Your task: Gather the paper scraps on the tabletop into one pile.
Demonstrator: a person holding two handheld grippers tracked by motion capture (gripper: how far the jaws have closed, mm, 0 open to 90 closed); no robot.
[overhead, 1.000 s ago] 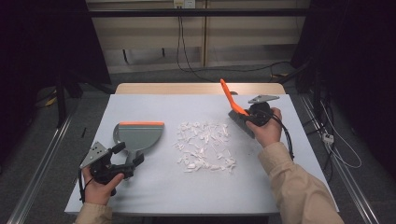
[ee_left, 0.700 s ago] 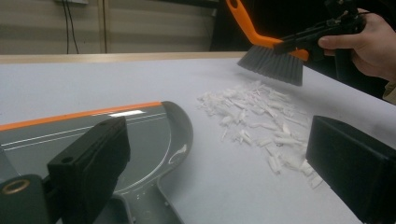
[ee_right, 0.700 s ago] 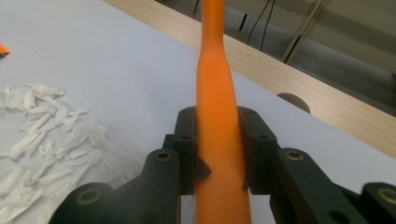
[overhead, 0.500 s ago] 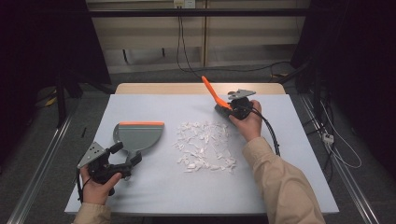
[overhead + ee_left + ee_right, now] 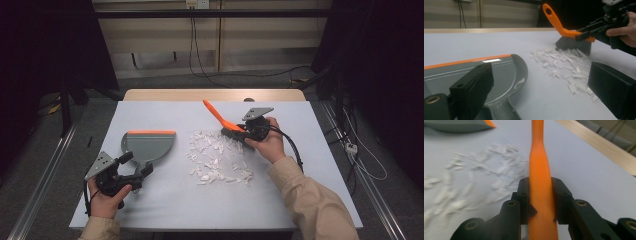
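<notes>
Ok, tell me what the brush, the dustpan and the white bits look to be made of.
Brush: likely moulded plastic, smooth orange handle, dark synthetic-looking bristles.
Dustpan: probably plastic, glossy grey; the light glints off it, and an orange strip runs along its front edge.
White bits: thin, flat, matt scraps, maybe paper or foam; cannot tell which.

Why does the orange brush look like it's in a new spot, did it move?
Yes. The right gripper has carried the brush leftward from the table's right side to the far edge of the white scraps, toward the dustpan.
</notes>
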